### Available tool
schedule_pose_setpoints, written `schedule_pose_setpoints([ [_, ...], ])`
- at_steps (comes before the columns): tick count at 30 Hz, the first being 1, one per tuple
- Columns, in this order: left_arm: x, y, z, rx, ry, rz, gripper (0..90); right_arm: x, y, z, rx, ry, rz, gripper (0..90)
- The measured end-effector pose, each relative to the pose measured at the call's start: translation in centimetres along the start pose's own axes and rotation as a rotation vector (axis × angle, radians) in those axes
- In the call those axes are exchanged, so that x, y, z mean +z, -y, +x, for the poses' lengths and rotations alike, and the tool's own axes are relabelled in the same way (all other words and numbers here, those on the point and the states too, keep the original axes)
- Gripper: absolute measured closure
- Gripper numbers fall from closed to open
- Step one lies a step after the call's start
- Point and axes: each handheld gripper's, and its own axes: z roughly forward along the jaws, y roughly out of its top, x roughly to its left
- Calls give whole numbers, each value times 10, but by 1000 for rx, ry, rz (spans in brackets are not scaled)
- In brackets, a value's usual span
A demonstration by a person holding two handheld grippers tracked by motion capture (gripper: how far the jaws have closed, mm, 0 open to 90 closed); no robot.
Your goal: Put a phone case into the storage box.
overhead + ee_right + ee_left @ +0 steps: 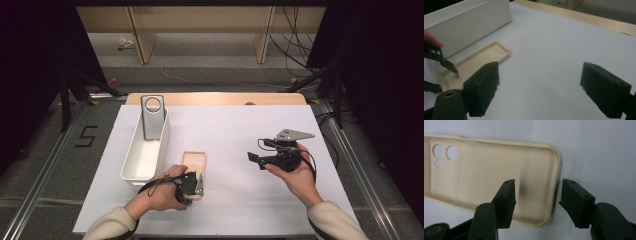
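Note:
A cream phone case (194, 161) lies open side up on the white mat, just right of the bin. My left gripper (192, 189) is open at the case's near end. In the left gripper view the cream phone case (486, 177) has its short end wall between the jaws of the left gripper (537, 200), one inside the case and one outside, neither pressing on it. My right gripper (257, 151) is held above the mat at the right, pointing left. The right gripper (539, 87) is wide open with nothing in it, and the case (481, 61) lies ahead of it.
A long white bin (131, 150) stands at the left of the mat, with a grey phone case (152, 116) leaning upright at its far end. The bin's wall (469, 27) runs close beside the cream case. The wooden table edge (215, 98) borders the mat's far side.

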Motion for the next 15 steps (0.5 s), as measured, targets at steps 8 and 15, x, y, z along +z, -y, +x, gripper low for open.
schedule_pose_setpoints([
  [8, 0, -1, 0, 11, 26, 7, 493, 0, 0, 0, 1, -1, -2, 164],
  [15, 0, -1, 1, 19, 54, 8, 555, 0, 0, 0, 1, 0, -2, 164],
])
